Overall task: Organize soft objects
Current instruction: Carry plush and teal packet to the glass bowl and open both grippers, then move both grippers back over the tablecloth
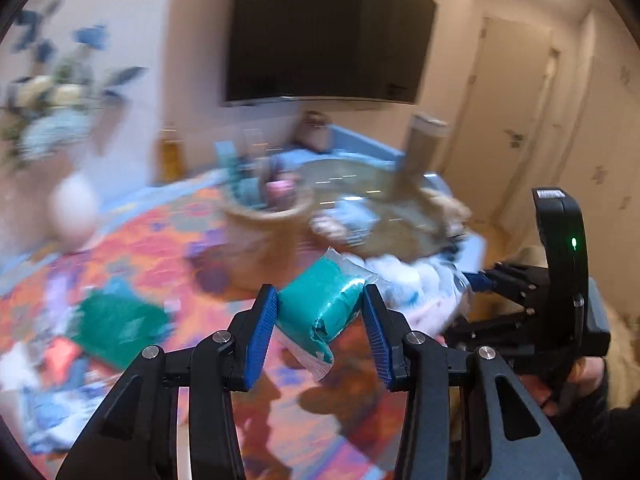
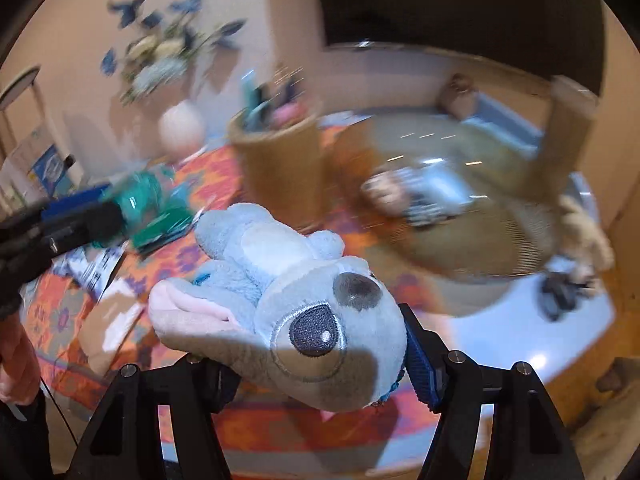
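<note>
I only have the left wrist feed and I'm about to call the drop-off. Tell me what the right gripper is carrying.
Observer: The right gripper is shut on a grey plush dog, head toward the camera, ear flopping to the left.
Operator: Confirm the wicker basket has room. My feed is blurred.
Observer: The right wrist view shows the wicker basket already holding several items that poke above its rim, a pink one among them; how much room is left I cannot tell.
Operator: Report what lies on the pale blue floor area at far right.
Observer: A small dark object lies there, beside a tan plush toy; blur hides what it is.
</note>
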The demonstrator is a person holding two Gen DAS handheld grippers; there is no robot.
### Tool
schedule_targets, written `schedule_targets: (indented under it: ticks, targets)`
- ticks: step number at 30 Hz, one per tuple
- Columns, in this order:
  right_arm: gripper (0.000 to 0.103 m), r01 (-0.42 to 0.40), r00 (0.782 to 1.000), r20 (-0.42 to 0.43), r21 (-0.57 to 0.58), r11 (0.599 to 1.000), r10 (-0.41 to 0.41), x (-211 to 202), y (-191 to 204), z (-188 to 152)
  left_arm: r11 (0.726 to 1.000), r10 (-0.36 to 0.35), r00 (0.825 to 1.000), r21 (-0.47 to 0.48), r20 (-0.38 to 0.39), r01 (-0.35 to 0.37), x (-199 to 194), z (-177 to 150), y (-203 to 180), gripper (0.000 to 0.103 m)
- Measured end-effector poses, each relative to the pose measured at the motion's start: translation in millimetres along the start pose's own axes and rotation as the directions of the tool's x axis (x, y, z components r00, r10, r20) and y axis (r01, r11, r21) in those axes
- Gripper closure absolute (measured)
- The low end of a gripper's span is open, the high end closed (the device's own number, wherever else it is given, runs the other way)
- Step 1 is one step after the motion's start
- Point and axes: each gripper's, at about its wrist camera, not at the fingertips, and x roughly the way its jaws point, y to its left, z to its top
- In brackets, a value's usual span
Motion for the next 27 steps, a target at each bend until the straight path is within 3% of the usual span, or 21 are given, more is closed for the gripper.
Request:
schedule_targets:
  ticks: [4, 8, 12, 16, 18, 20, 21, 24, 27]
  targets:
    - [0.036, 0.099, 0.992, 0.061, 0.136, 0.986, -0.108, -29.4, -54.0, 13.1, 0.997, -0.031, 0.999, 0.067, -0.016, 0.032, 36.8, 25.3, -35.0, 0.063]
    - [0.036, 0.167, 0.976, 0.087, 0.280, 0.945, -0.198, -25.8, -99.9, 33.2, 0.996, -0.050, 0.998, 0.073, -0.027, 0.052, 73.4, 47.0, -53.0, 0.063]
    - [0.035, 0.165, 0.971, 0.100, 0.381, 0.910, -0.218, -10.6, -129.5, 56.8, 0.996, -0.042, 0.999, 0.079, -0.023, 0.044, 107.2, 65.1, -57.6, 0.063]
    - [0.030, 0.182, 0.967, 0.091, 0.412, 0.893, -0.240, 12.8, -134.1, 79.4, 0.994, -0.048, 0.998, 0.095, -0.036, 0.051, 136.7, 76.1, -56.6, 0.061]
    - [0.028, 0.172, 0.968, 0.098, 0.421, 0.891, -0.233, 20.8, -135.9, 86.3, 0.994, -0.043, 0.998, 0.100, -0.050, 0.048, 147.8, 78.4, -56.8, 0.051]
    - [0.028, 0.160, 0.973, 0.086, 0.423, 0.892, -0.215, 30.9, -139.3, 92.3, 0.994, -0.006, 0.999, 0.106, -0.040, 0.010, 154.8, 79.0, -55.8, 0.026]
    - [0.028, 0.157, 0.974, 0.081, 0.421, 0.893, -0.210, 32.9, -140.8, 91.0, 0.994, -0.003, 1.000, 0.111, -0.030, 0.007, 153.2, 77.9, -54.0, 0.021]
    - [0.028, 0.147, 0.977, 0.081, 0.416, 0.897, -0.198, 31.0, -141.4, 88.4, 0.993, -0.043, 0.999, 0.105, -0.032, 0.047, 145.2, 74.0, -50.0, 0.020]
    - [0.028, 0.148, 0.975, 0.093, 0.416, 0.897, -0.203, 19.3, -140.1, 82.2, 0.992, -0.032, 0.999, 0.119, -0.015, 0.034, 131.5, 71.5, -51.8, 0.020]
